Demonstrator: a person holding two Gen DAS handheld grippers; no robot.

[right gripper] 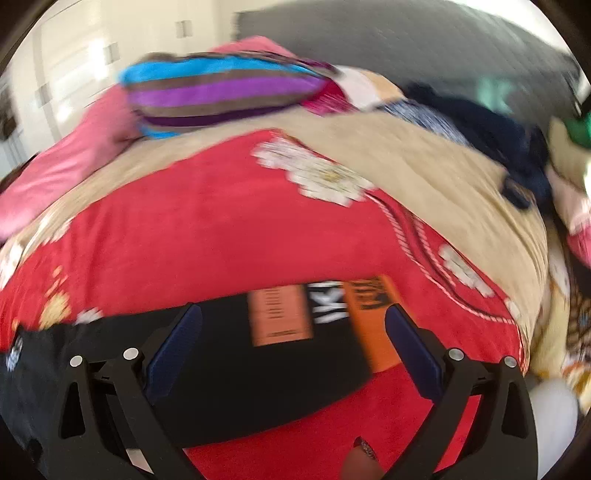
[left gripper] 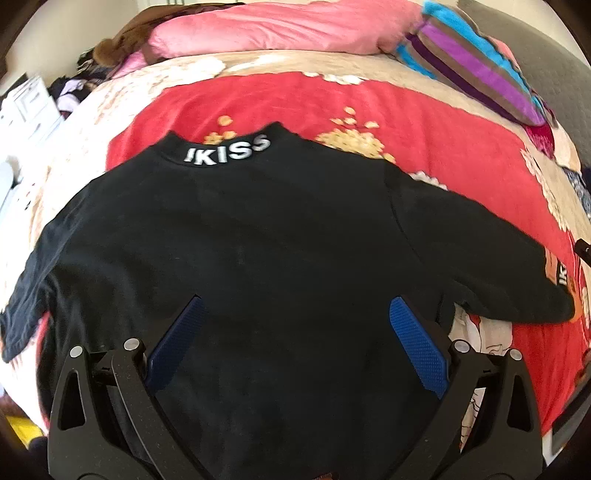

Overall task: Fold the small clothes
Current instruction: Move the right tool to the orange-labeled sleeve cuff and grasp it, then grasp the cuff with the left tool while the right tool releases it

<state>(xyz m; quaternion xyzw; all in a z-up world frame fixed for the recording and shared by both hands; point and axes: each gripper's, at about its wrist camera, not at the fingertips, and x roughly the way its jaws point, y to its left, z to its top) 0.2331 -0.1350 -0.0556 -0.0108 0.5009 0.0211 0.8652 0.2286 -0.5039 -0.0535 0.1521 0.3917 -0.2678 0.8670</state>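
- A black long-sleeved cotton top (left gripper: 258,236) with white "IKISS" lettering (left gripper: 227,149) at the collar lies spread flat on a bed, over a red plush blanket with flower prints (left gripper: 388,107). Both sleeves are stretched out sideways.
- The step in hand looks like the very start of folding: the garment is laid out, nothing is yet turned in.
- The left gripper (left gripper: 295,332) hovers over the lower body of the top; its blue-padded fingers (left gripper: 417,347) are spread wide and pinch nothing.
- The right gripper (right gripper: 293,343) hangs above the end of the garment's right sleeve (right gripper: 229,365), where orange patches (right gripper: 279,317) mark the cuff. Its fingers are likewise spread apart with no cloth between them. This view is blurred, so whether they touch the fabric cannot be told.
- The next move, as I judge it, calls for the right fingers to drop and close on the cuff, then carry the sleeve across the body; the left could pin the body or take the other sleeve (left gripper: 29,295).
- The plush blanket may drag at the cloth, so a clean lift would serve better than a slide.
- Containers: none shows. At the head of the bed lie a pink pillow (left gripper: 266,29) and a cushion striped in blue, purple and brown (left gripper: 476,62); dark clothes (right gripper: 491,129) sit heaped at the far right, loose rather than in anything.
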